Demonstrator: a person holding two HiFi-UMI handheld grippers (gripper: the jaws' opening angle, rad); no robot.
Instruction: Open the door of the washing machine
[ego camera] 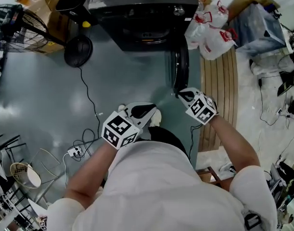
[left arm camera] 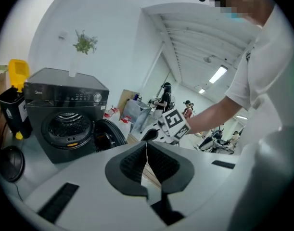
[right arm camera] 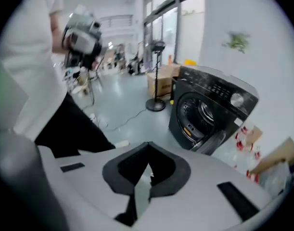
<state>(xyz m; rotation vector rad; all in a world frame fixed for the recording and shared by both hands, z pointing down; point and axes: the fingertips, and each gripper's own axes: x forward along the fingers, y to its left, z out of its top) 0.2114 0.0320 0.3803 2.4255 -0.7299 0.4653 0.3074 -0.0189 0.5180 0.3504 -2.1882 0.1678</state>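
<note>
The washing machine (ego camera: 142, 1) looks dark, smooth metal with a slight sheen. The grey floor (ego camera: 50, 105) before it is glossy; beside it lie wooden slats (ego camera: 223, 95).

washing machine (ego camera: 142, 4): dark grey front-loader, upright | door (ego camera: 179, 69): round, dark, swung wide open

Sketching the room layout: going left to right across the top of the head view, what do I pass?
Wire fan cage, round black base, washing machine, white bags, blue-grey bag.
</note>
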